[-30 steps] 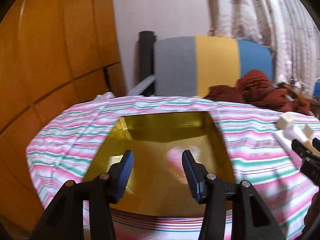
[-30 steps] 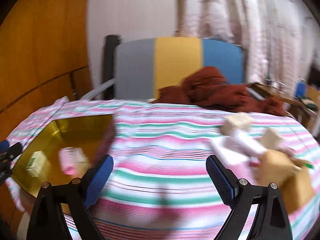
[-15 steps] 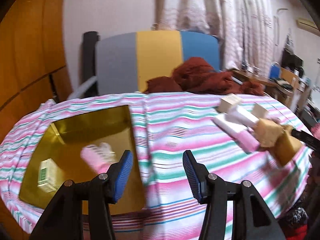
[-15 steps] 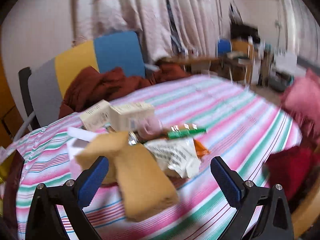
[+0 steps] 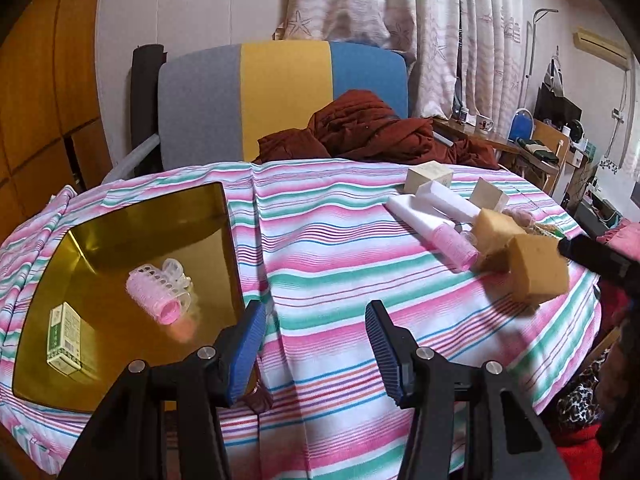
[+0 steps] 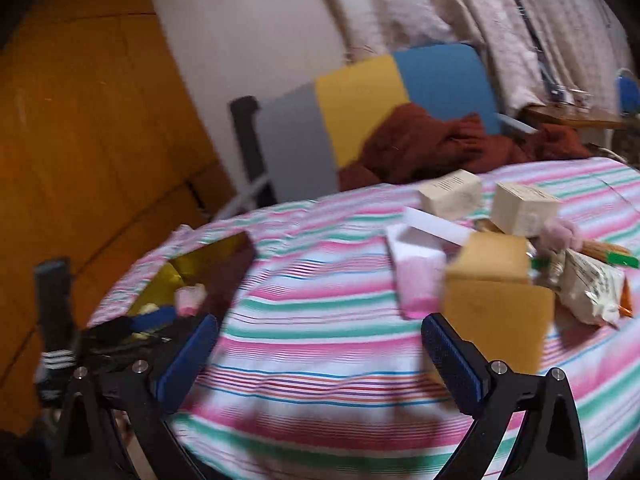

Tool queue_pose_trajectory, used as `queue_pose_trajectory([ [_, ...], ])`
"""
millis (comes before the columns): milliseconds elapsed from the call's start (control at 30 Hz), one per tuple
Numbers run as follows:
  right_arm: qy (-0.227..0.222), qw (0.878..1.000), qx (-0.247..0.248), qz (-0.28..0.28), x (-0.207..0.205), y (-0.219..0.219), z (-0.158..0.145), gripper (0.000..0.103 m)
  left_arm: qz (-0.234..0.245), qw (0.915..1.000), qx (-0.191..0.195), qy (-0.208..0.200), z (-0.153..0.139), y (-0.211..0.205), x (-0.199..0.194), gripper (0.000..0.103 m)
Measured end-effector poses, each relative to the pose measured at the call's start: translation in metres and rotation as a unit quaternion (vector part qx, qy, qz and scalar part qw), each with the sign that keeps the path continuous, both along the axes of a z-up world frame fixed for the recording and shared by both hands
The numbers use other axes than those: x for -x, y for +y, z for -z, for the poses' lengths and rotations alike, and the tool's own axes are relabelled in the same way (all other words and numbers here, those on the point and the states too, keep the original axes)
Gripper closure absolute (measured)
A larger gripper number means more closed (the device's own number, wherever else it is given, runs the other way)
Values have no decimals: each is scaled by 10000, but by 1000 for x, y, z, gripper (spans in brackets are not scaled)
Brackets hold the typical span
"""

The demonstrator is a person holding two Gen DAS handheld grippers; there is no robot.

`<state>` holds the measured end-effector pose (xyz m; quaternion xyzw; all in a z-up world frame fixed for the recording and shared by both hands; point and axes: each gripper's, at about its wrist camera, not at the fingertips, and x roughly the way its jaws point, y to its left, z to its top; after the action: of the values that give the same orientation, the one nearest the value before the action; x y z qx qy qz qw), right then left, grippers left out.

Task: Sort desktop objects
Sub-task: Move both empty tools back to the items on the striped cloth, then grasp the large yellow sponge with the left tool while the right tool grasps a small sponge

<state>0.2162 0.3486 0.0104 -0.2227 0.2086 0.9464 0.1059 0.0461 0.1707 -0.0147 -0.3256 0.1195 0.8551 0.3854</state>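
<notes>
Both the left gripper [image 5: 316, 344] and the right gripper [image 6: 318, 356] are held with jaws spread and nothing between them, low over the striped tablecloth [image 5: 340, 264]. A pink hair roller [image 5: 158, 294] and a small green-printed box [image 5: 64, 338] lie inside the gold tray [image 5: 132, 220], apparently the sorting place. Farther right, sponges [image 5: 536, 270], cream boxes [image 5: 428, 176] and what seems a snack packet [image 6: 592, 290] are left heaped together, well apart from the tray.

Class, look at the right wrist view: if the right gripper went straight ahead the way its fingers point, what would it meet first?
Probably the striped tablecloth, which fills the gap between the open right gripper. The tan sponge block sits just right of that line, so it may be grazed; motion blur leaves depth unclear.
</notes>
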Motion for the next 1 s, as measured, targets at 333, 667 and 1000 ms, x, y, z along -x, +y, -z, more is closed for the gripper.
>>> queue_pose_trajectory([
  [333,-385,9801,521,1879,-48,84,27,0,357,9989,-87,-274,2,7,-10,50],
  [667,-195,9922,1197,276,2,50,53,0,345,9973,-260,-602,5,-5,1,50],
  [1000,-113,9941,1047,248,-4,36,48,0,1353,9849,-423,-994,7,31,-21,47],
])
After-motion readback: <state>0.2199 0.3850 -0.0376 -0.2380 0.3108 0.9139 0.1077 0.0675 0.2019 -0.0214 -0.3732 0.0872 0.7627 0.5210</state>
